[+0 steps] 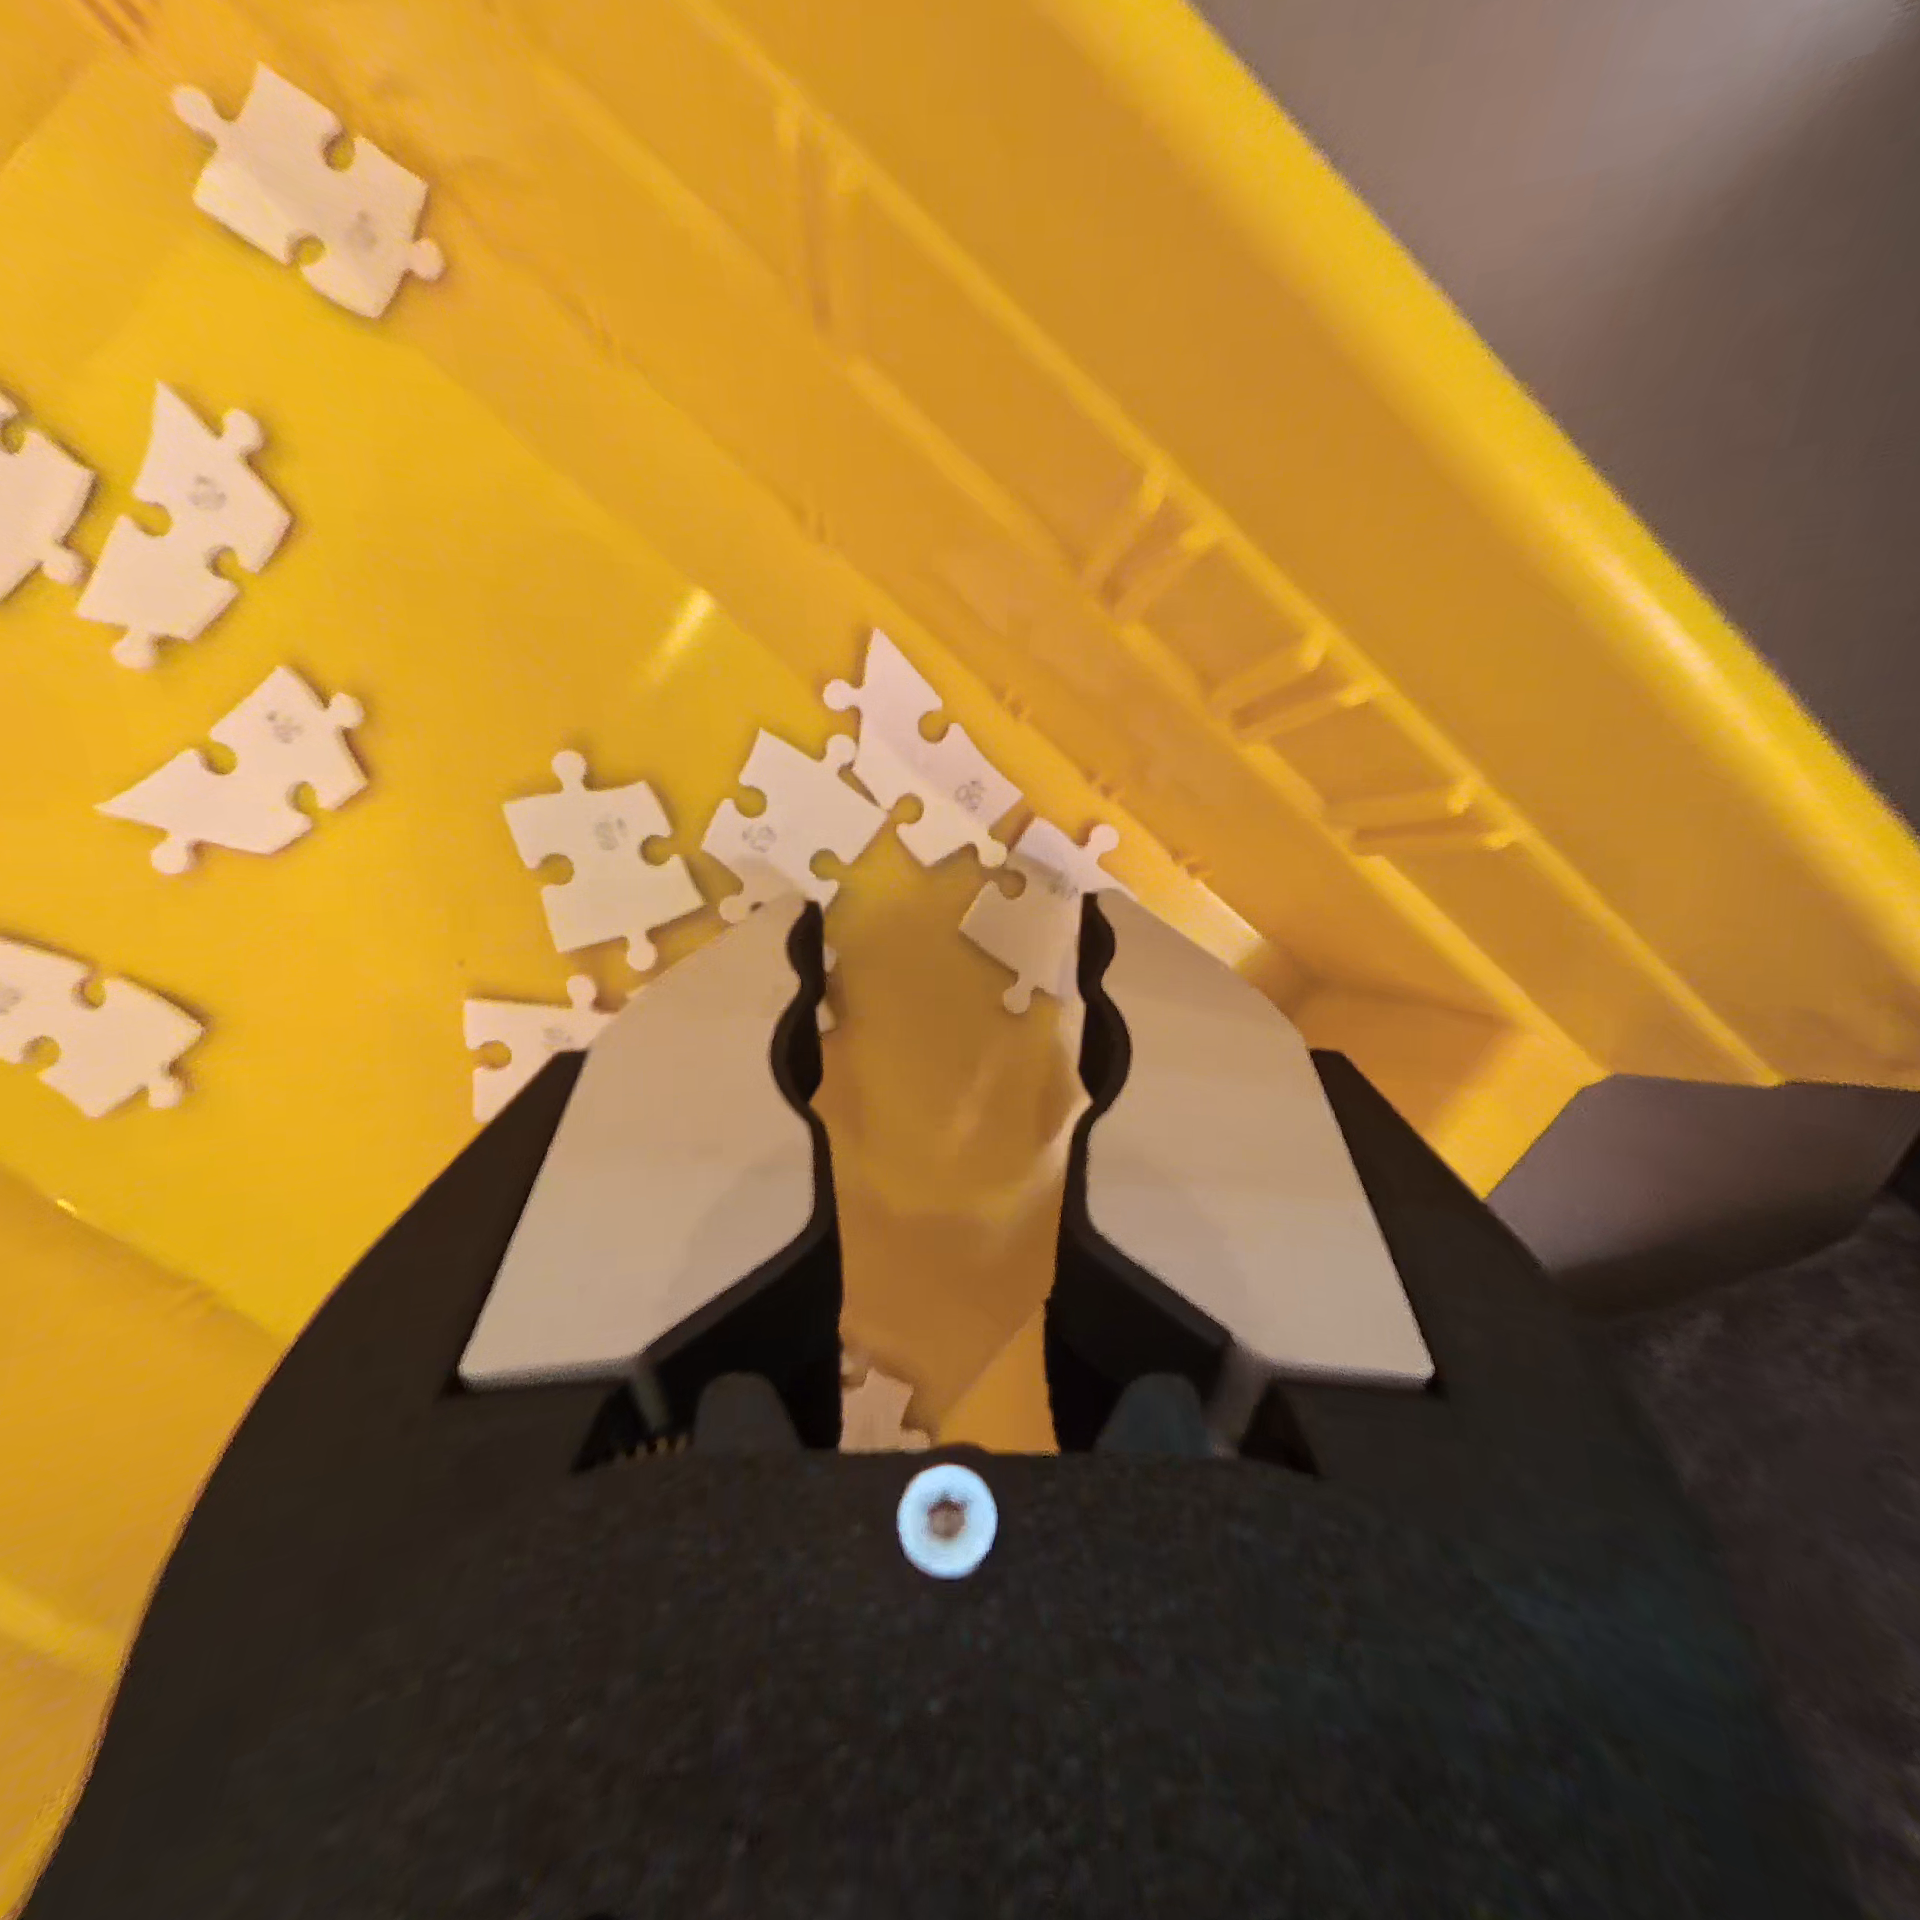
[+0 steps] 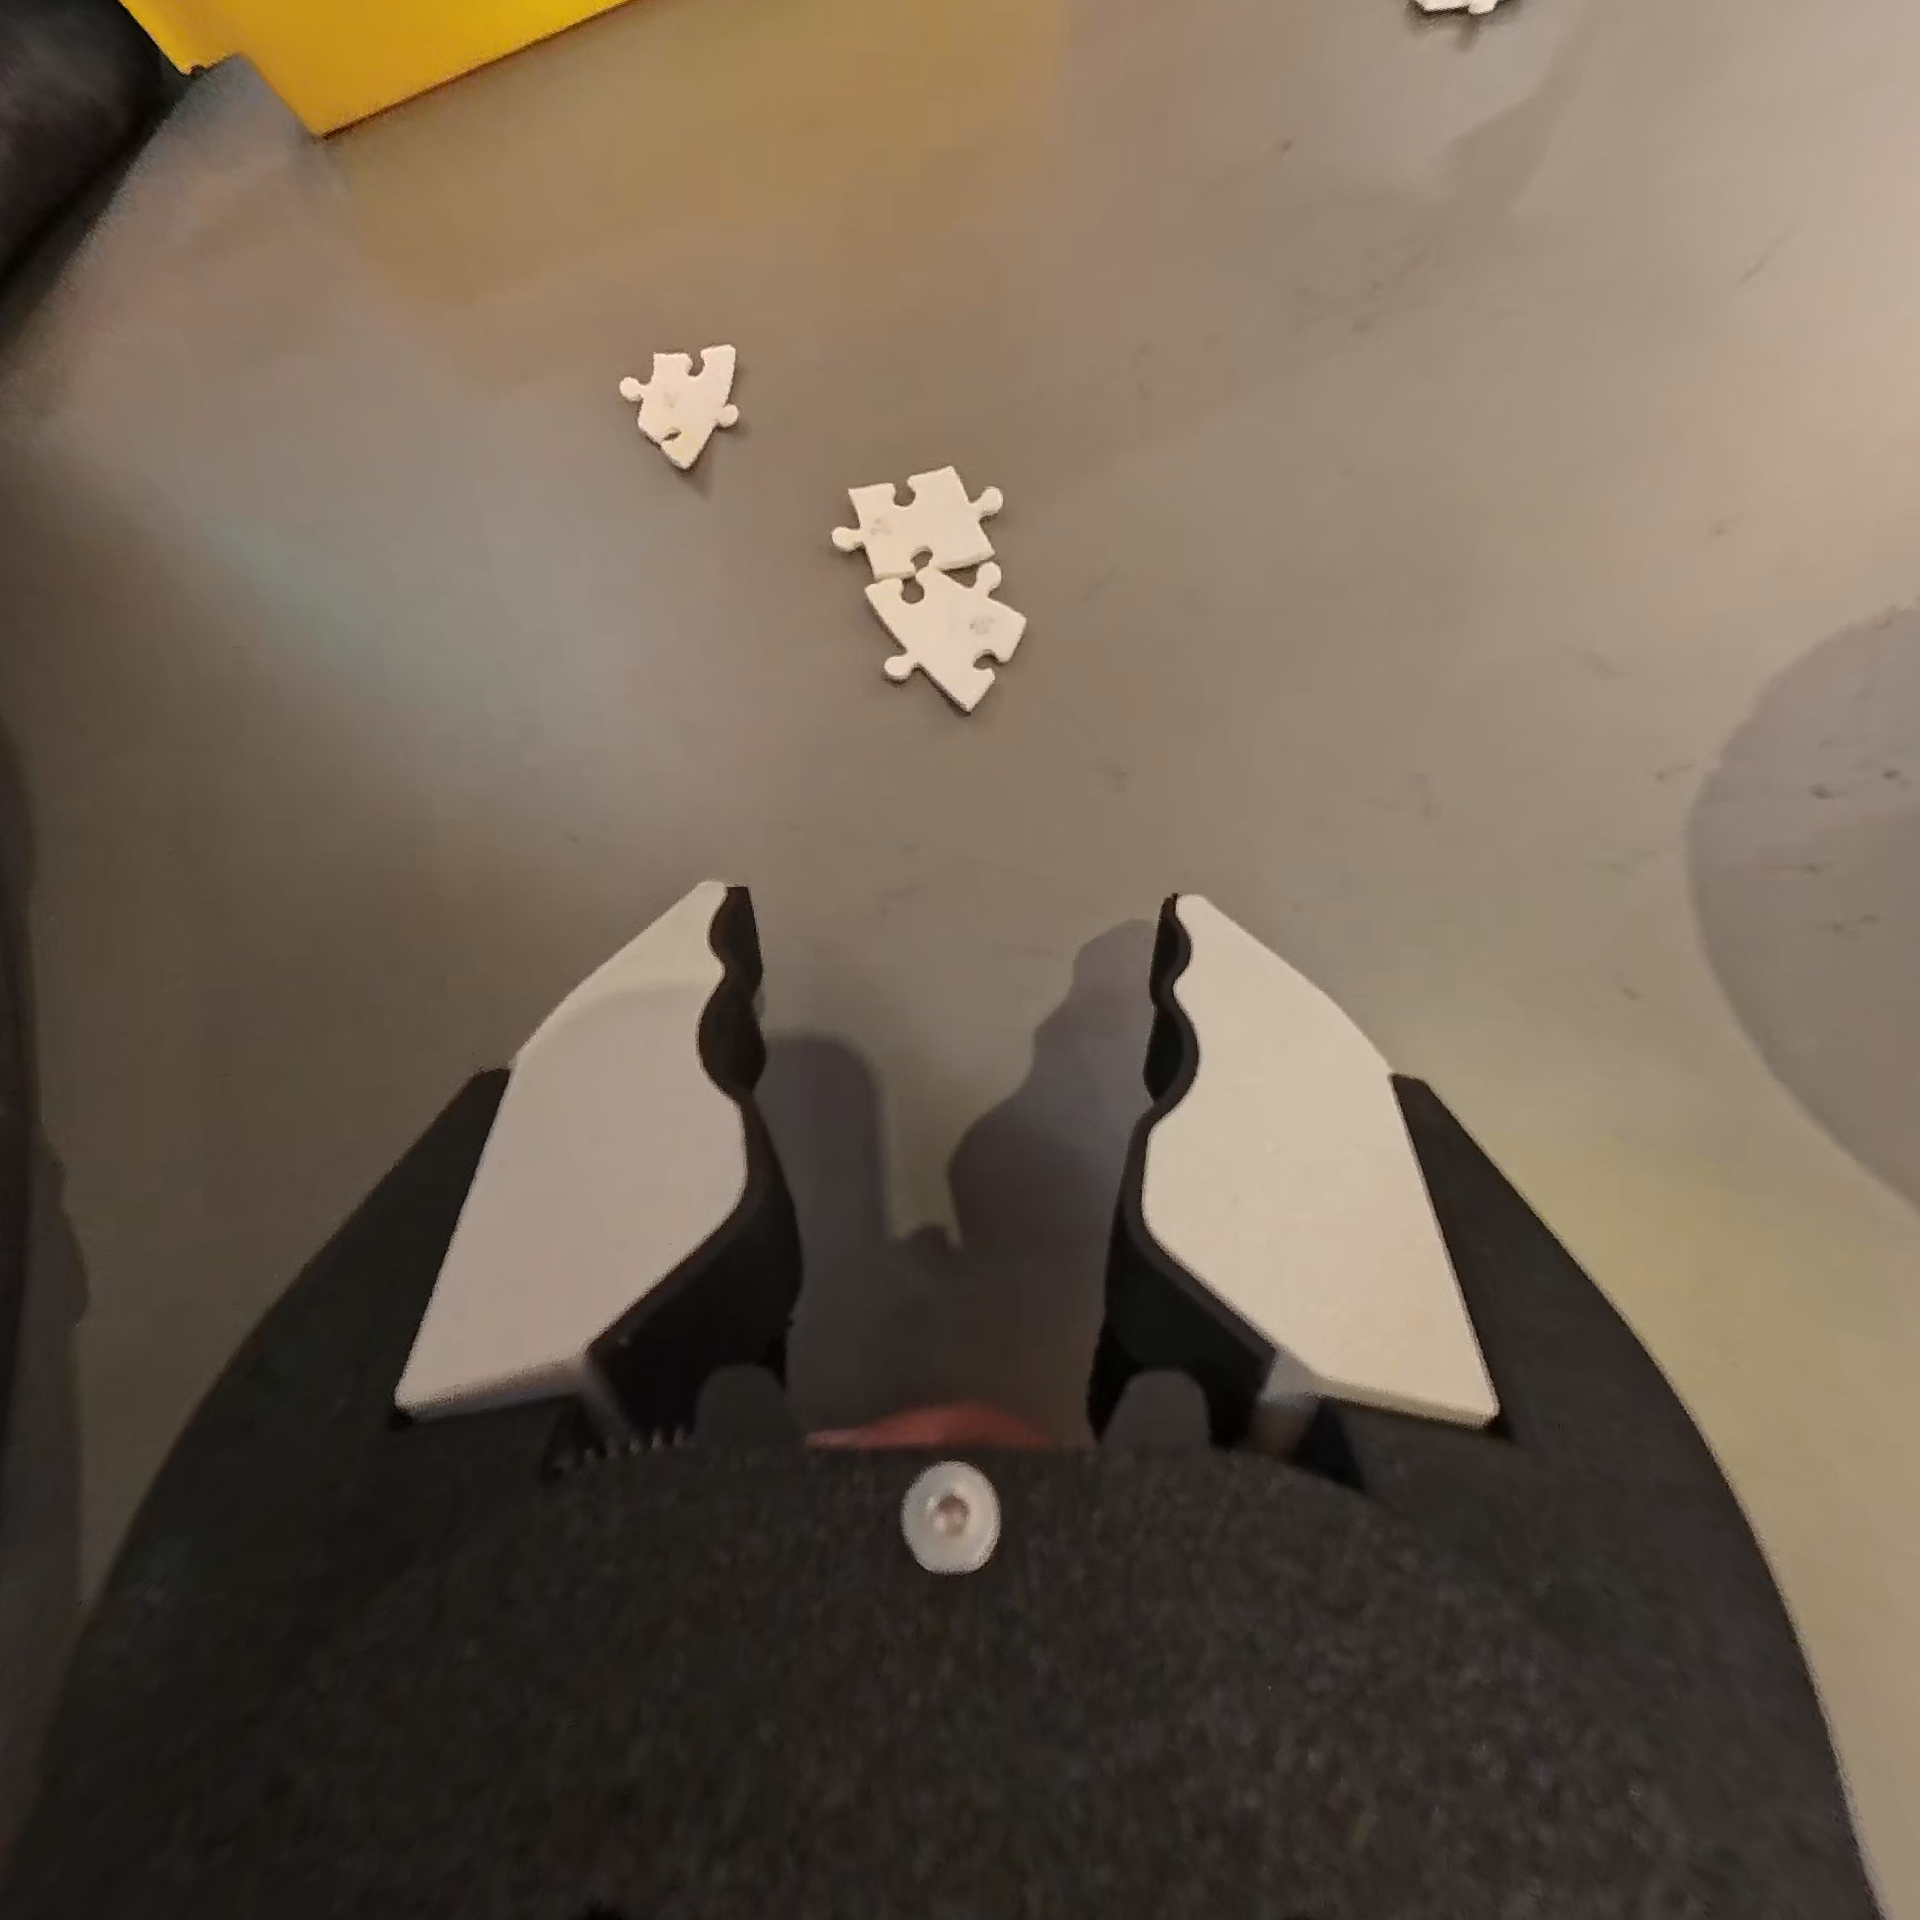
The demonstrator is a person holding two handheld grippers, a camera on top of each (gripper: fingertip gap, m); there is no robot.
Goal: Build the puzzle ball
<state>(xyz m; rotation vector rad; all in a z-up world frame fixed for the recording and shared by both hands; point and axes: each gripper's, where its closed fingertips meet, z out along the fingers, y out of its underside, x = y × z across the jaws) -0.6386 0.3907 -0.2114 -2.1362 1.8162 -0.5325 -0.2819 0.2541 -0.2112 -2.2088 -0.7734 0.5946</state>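
In the left wrist view, several white puzzle pieces lie face down on the floor of a yellow bin (image 1: 436, 582). My left gripper (image 1: 948, 914) is open and empty inside the bin, its tips just short of a cluster of pieces (image 1: 790, 821) near the bin's wall; one piece (image 1: 1023, 925) lies by the right fingertip. In the right wrist view, my right gripper (image 2: 958, 904) is open and empty above a grey table (image 2: 1351, 520). Two touching pieces (image 2: 935, 582) lie ahead of it, and a single piece (image 2: 686, 405) lies farther left.
The bin's ribbed yellow wall (image 1: 1195, 499) rises to the right of my left gripper. A yellow bin corner (image 2: 364, 52) shows at the top left of the right wrist view. Another white piece (image 2: 1460, 5) lies at the top right edge. A dark object (image 2: 52, 125) sits at the far left. About 40 centimeters separates my left fingertips from my right.
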